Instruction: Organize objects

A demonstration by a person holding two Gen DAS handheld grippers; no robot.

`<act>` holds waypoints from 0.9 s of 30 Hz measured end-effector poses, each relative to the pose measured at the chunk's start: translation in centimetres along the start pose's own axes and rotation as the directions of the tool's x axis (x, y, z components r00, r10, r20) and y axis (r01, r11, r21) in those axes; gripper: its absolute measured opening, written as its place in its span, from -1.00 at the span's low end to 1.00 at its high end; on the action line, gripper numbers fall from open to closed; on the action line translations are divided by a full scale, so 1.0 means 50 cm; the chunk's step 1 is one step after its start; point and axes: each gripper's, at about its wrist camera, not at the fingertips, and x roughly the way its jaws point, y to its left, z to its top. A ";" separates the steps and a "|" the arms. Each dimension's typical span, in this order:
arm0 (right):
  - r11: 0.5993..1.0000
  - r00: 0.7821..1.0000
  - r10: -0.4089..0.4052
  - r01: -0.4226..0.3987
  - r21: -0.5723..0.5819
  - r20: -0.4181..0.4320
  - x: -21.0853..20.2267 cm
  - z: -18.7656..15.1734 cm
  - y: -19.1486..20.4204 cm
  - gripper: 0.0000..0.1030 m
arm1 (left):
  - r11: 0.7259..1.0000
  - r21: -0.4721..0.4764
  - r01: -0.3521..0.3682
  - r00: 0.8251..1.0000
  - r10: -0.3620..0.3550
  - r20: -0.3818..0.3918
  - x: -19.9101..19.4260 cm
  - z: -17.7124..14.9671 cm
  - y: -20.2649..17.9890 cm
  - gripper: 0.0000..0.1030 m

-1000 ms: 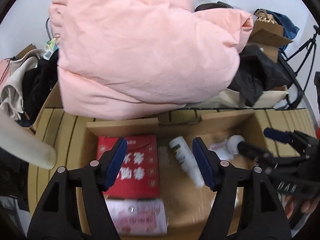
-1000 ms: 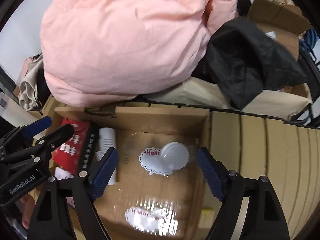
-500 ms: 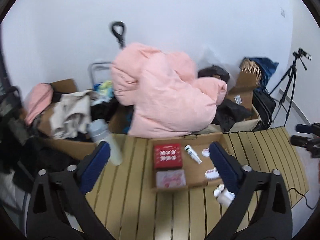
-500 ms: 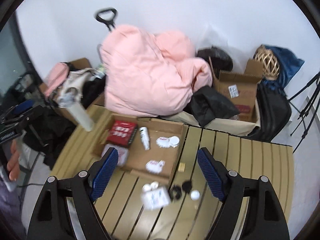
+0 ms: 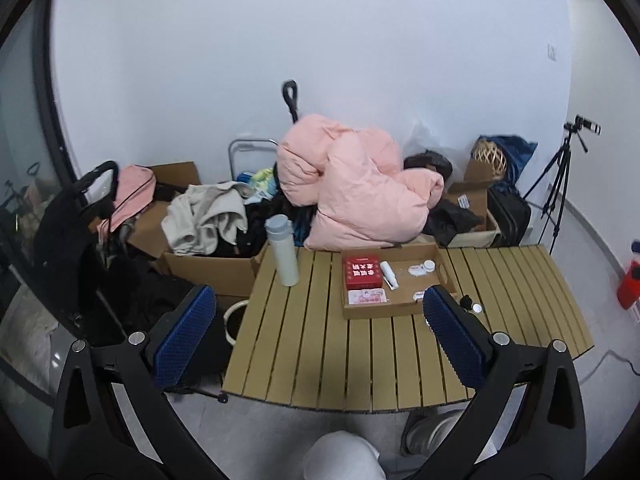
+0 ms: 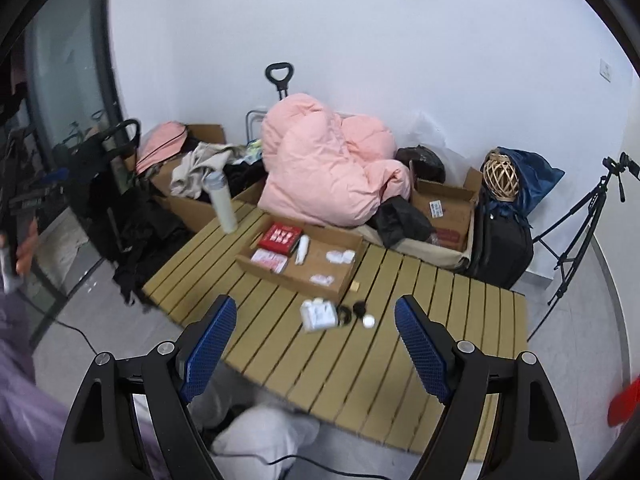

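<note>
Both tongs pulled back from cardboard tray (now well apart) | left tongs agape; right tongs agape, nothing held

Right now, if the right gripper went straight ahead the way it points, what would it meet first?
Probably the small white box lying on the slatted table, just short of the cardboard tray. The right gripper is open and empty, well back from the table, so depth is uncertain.

L gripper: jaws wide apart, nothing between pads, held high & level. R gripper: same, jaws spread, nothing held. Person's knee in light trousers shows below both; shoe by it.
</note>
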 end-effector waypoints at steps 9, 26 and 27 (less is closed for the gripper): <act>1.000 0.999 -0.019 0.019 0.008 -0.039 -0.015 -0.132 0.016 0.65 | 0.999 0.015 0.042 0.990 -0.039 -0.139 0.061 -0.150 -0.019 1.00; 0.994 0.991 0.012 0.003 0.108 -0.137 0.275 -0.345 -0.042 0.63 | 0.939 0.186 0.290 0.916 -0.216 -0.337 0.368 -0.365 -0.259 1.00; 0.992 0.989 0.018 0.000 0.123 -0.147 0.305 -0.346 -0.054 0.51 | 0.930 0.171 0.326 0.903 -0.252 -0.348 0.396 -0.370 -0.283 1.00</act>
